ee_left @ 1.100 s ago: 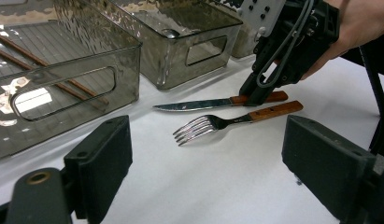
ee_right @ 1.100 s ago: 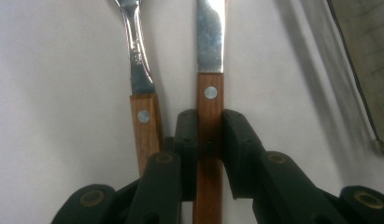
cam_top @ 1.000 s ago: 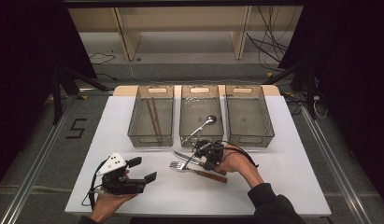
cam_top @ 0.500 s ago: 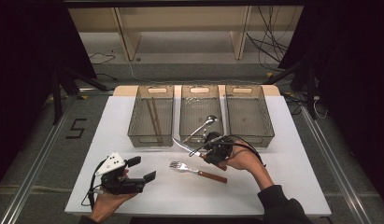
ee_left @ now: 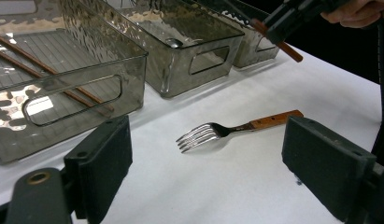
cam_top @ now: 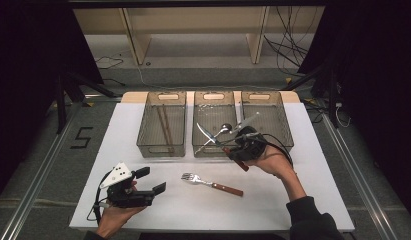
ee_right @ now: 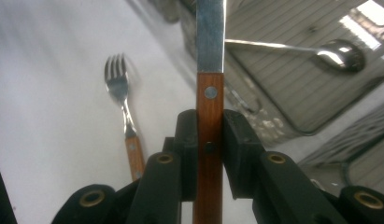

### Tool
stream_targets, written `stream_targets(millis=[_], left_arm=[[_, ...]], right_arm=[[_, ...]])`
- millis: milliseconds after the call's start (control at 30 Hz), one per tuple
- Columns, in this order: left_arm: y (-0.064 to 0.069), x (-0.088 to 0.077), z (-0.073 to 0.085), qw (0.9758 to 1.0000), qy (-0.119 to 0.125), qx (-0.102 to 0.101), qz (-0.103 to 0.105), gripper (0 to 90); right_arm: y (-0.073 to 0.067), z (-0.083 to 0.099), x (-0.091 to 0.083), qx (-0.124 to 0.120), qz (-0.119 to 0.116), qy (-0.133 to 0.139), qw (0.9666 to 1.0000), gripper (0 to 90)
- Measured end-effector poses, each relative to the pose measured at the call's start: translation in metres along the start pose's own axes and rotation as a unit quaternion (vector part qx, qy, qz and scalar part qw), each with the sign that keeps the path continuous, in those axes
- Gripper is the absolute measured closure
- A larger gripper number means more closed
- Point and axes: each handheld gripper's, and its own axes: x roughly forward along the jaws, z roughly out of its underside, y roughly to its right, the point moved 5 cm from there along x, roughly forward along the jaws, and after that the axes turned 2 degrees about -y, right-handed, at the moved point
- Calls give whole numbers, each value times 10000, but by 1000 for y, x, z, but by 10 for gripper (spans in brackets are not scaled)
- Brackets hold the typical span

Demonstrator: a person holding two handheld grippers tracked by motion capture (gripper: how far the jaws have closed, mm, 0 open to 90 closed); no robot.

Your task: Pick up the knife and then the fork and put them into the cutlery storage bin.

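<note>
My right gripper (cam_top: 239, 149) is shut on the wooden handle of a knife (cam_top: 205, 134), held in the air at the front edge of the middle bin (cam_top: 200, 146). The blade points left over that bin. In the right gripper view the knife (ee_right: 210, 100) runs straight up between the pads. A wooden-handled fork (cam_top: 211, 183) lies flat on the white table (cam_top: 293, 200), tines to the left. My left gripper (cam_top: 152, 180) rests open at the front left, aimed at the fork (ee_left: 213, 133), nothing between its jaws.
Three clear bins stand in a row at the back. The left bin (cam_top: 143, 142) holds chopsticks (cam_top: 164, 127), the middle one a spoon (cam_top: 224, 129). The right bin (cam_top: 284, 127) sits just behind my right hand. A cable trails from each gripper.
My right gripper has risen from the table with the knife and moved back toward the middle bin. The fork stays on the table. The left gripper has not moved.
</note>
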Motion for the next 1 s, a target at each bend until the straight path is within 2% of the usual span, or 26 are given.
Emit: stream_targets(millis=[167,367,700,1000], left_arm=[[-1,-1,-1,10000,70,5,-21,157],[-1,-2,-1,9999,108,-2,-31,157],[-1,-2,-2,9999,125,-2,-42,157],[-2,-3,-2,9999,156,22,-71,157]], right_arm=[[13,-4,-12,227,134,224,9994,774],[32,-4,-22,543,348,428,9970,774],[56,-1,-33,968,603,637,9914,774],[75,-1,-42,1335,808,761,9848,774]])
